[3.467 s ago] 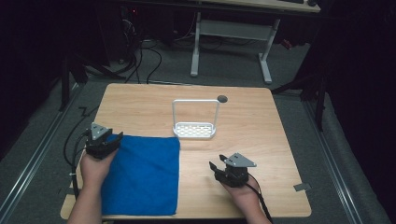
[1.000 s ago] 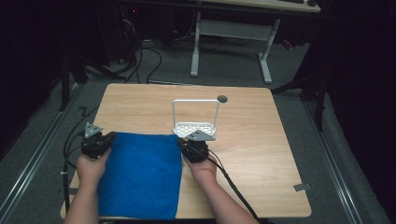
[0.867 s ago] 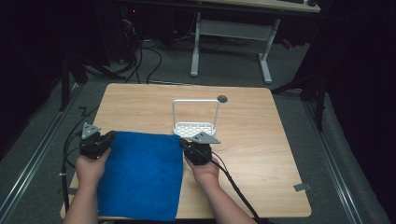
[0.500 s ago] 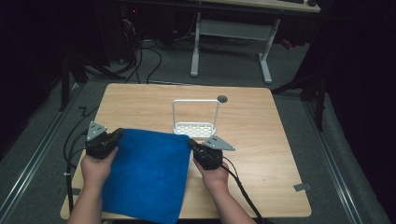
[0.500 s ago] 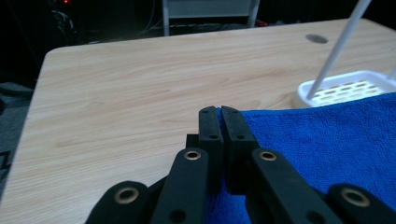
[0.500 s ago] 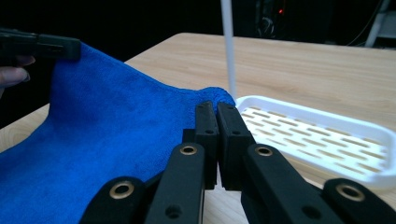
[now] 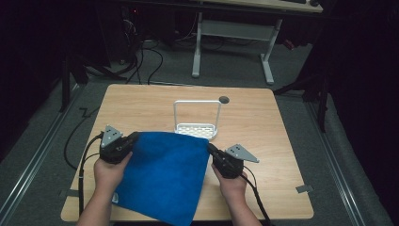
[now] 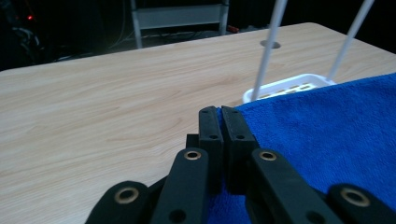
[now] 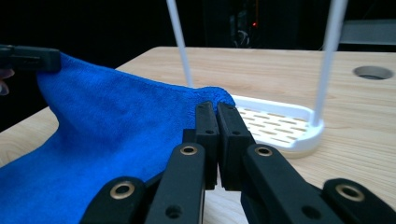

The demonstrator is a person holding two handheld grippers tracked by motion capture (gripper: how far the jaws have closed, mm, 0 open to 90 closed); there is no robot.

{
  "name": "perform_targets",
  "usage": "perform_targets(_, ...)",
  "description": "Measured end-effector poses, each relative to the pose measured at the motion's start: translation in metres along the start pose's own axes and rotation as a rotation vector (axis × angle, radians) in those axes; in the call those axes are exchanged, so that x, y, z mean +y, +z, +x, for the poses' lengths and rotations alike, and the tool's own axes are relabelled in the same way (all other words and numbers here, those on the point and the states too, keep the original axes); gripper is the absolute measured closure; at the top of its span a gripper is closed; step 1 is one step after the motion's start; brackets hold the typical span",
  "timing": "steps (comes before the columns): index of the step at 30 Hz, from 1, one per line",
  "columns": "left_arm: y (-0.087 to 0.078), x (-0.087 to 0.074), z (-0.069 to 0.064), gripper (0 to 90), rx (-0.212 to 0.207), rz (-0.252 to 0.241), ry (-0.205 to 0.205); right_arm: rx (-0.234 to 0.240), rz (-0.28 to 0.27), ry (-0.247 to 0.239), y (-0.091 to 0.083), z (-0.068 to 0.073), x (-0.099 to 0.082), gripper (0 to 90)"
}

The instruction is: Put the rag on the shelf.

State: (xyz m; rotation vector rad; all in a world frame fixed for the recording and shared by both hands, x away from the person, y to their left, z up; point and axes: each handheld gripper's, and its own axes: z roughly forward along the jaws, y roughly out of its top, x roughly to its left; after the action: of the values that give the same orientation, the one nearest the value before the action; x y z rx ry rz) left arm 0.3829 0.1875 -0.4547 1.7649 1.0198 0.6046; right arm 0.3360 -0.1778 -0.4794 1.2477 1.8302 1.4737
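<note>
Cloth [image 7: 164,176] blue, stretched between both clamped tools

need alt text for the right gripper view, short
The right gripper has its two black jaws closed on a corner of a blue towel, which spreads away to the left, where the other gripper pinches its far corner. Just behind, a white perforated tray with an upright wire frame sits on the wooden table.

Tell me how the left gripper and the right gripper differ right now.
The left gripper pinches the far left corner of the blue terry cloth; the right gripper pinches its far right corner, beside the white wire rack. The left gripper sits slightly farther from the person than the right gripper. Both have jaws shut on the cloth.
</note>
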Motion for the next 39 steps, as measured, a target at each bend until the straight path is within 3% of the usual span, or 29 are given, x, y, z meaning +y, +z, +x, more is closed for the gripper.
perform_targets(9, -0.007, 0.010, -0.024, 88.1, -0.040, -0.063, 0.020, -0.039, -0.056, 0.007, -0.032, -0.013, 0.010, 88.8)
perform_targets(16, -0.016, 0.021, -0.035, 88.1, -0.060, -0.112, 0.036, -0.080, -0.120, -0.011, -0.063, -0.027, 0.026, 88.8)
perform_targets(21, -0.022, 0.028, -0.045, 88.2, -0.069, -0.150, 0.054, -0.098, -0.156, -0.035, -0.079, -0.028, 0.035, 88.8)
perform_targets(29, -0.031, 0.039, -0.054, 88.2, -0.078, -0.203, 0.067, -0.095, -0.204, -0.043, -0.089, -0.027, 0.045, 88.9)
perform_targets(39, -0.036, 0.053, -0.057, 88.2, -0.057, -0.261, 0.073, -0.096, -0.245, -0.069, -0.094, -0.026, 0.061, 88.8)
